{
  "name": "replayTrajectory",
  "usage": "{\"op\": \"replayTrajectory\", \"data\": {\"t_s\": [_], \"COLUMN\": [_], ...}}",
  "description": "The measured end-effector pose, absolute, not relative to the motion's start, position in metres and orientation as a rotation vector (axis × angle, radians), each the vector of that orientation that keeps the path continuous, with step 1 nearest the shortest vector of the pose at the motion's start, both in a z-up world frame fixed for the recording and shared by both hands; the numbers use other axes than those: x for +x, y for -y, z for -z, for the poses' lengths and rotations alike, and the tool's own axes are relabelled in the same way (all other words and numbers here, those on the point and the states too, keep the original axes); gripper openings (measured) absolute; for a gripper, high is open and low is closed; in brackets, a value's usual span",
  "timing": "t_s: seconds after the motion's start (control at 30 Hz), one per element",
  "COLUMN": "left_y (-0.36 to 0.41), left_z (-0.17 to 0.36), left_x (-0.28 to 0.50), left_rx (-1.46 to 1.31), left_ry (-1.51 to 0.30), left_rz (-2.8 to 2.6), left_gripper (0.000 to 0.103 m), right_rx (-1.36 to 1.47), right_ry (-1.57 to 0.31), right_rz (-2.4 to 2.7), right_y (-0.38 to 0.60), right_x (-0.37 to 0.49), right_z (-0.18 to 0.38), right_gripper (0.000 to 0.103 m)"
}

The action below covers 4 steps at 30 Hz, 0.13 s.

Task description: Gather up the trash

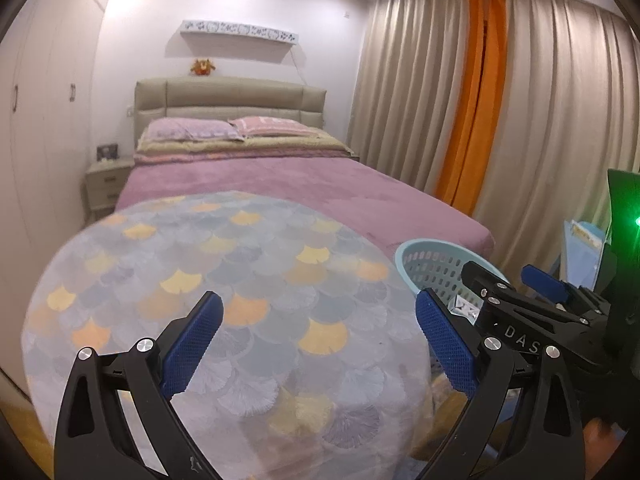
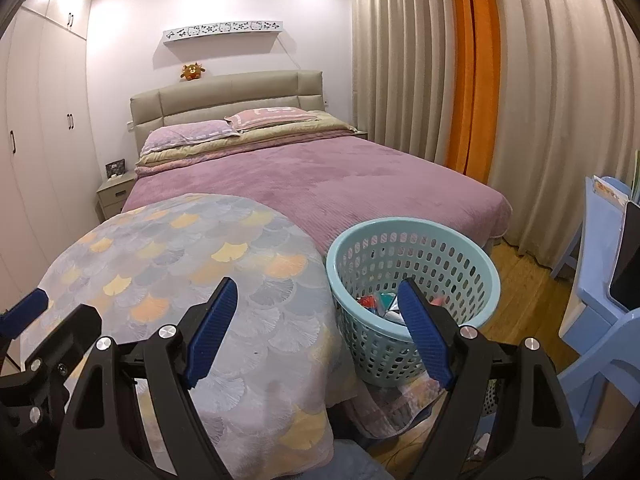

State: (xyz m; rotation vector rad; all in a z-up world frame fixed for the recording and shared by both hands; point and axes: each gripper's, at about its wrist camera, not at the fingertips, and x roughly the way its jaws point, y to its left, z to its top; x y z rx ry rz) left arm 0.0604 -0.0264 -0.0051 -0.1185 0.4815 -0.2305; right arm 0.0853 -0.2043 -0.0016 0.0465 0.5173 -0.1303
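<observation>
A pale blue perforated basket [image 2: 412, 222] stands on the floor between the round table and the bed, with several coloured wrappers [image 2: 378, 304] in its bottom. My right gripper [image 2: 316, 286] is open with nothing between its pads; the right pad hangs over the basket's near rim and the left pad over the tablecloth. My left gripper [image 1: 318, 296] is also open and holds nothing, above the round table's scale-patterned cloth [image 1: 240, 260]. In the left wrist view the basket [image 1: 436, 272] sits behind the right gripper [image 1: 506, 278]. No loose trash shows on the cloth.
A bed [image 2: 340, 176] with a purple cover lies behind the table. Beige and orange curtains [image 2: 472, 80] hang at the right. A light blue chair [image 2: 592, 292] stands on the wood floor right of the basket. White wardrobes [image 2: 40, 140] and a nightstand [image 2: 114, 192] are on the left.
</observation>
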Motion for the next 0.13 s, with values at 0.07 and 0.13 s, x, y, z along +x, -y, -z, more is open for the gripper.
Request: {"op": "replayTrajectory", "data": {"t_s": [0.07,0.13], "left_y": [0.0213,0.0173], "left_z": [0.0074,0.0081], "left_x": [0.0646,0.0671], "left_rx": [-0.127,-0.131], "left_ry": [-0.489,-0.487], "left_rz": [0.214,0.201], "left_gripper": [0.094,0.094], "right_rx": [0.04,0.037], "right_ry": [-0.521,-0.523], "right_rz": [0.124,0.12], "right_y": [0.2006,0.198], "right_x": [0.0903,0.0933], "right_z": [0.0025,0.0029], "right_gripper": [0.078,0.078]}}
